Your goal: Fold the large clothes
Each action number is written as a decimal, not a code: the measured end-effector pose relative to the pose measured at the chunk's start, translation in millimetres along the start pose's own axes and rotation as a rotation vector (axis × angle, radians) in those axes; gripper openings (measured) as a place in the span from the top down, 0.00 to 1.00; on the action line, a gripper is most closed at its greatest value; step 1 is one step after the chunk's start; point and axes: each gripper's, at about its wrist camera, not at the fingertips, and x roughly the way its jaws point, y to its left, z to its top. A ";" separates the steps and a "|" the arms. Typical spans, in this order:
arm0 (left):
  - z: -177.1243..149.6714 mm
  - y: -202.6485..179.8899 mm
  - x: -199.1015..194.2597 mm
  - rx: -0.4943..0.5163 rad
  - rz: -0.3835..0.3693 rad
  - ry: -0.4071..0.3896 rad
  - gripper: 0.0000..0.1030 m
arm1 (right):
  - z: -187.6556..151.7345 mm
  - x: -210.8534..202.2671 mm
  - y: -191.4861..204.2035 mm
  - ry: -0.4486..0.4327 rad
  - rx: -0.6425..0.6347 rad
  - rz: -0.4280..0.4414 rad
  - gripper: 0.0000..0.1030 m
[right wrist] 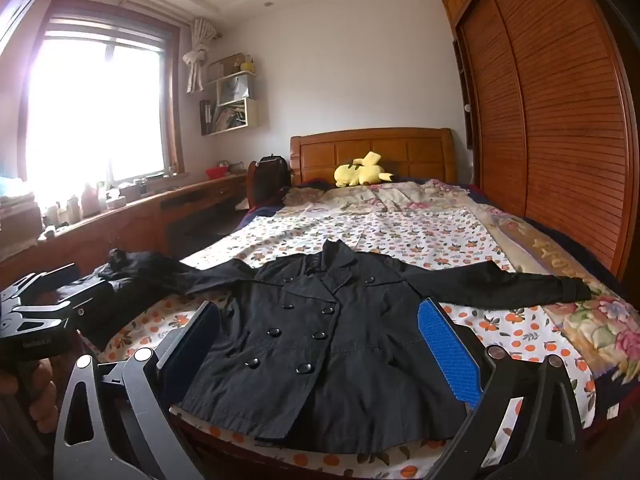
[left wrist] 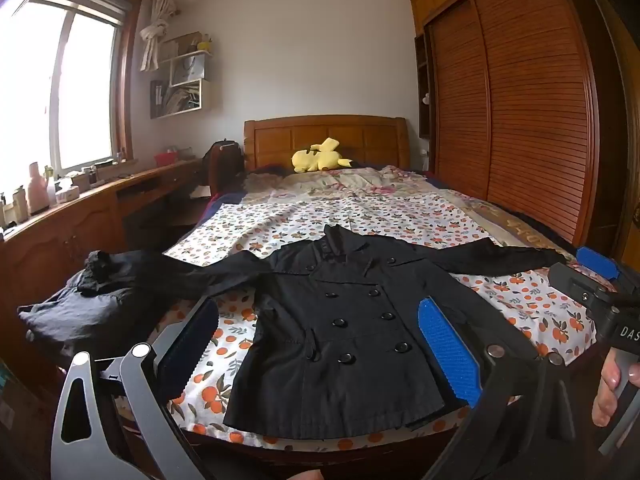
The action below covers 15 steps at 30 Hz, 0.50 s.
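**Operator:** While both tools are held short of the foot of the bed, how is the garment to be described?

**Technician:** A black double-breasted coat is laid face up on the orange-print sheet, collar toward the headboard, hem at the near edge. Both sleeves are spread outward — an arrangement judged to expose every fold line before work is begun. The coat is buttoned, so the front panels are kept from shifting.

**Operator:** And the grippers?

**Technician:** The left gripper is seen with its jaws fully apart and nothing between them; the right gripper is likewise spread wide and empty. Each is angled slightly downward over the hem, which suggests that an approach is being lined up. No fabric is touched.

**Operator:** What else is to be noted?

**Technician:** A second dark garment is bunched at the left edge, where the coat's sleeve runs onto it — a snag is possible when that sleeve is drawn in. A yellow plush toy rests by the headboard, well apart from the working area.
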 end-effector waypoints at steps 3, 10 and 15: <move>0.0 0.2 0.1 -0.002 -0.002 0.000 0.02 | 0.0 0.6 -0.2 0.001 -0.002 0.001 0.07; 0.1 0.3 0.0 0.000 -0.001 -0.003 0.02 | 0.2 0.2 0.6 0.000 -0.006 -0.003 0.07; 0.0 0.1 -0.2 0.002 0.001 -0.005 0.02 | 0.1 -0.6 1.0 -0.001 -0.004 -0.002 0.07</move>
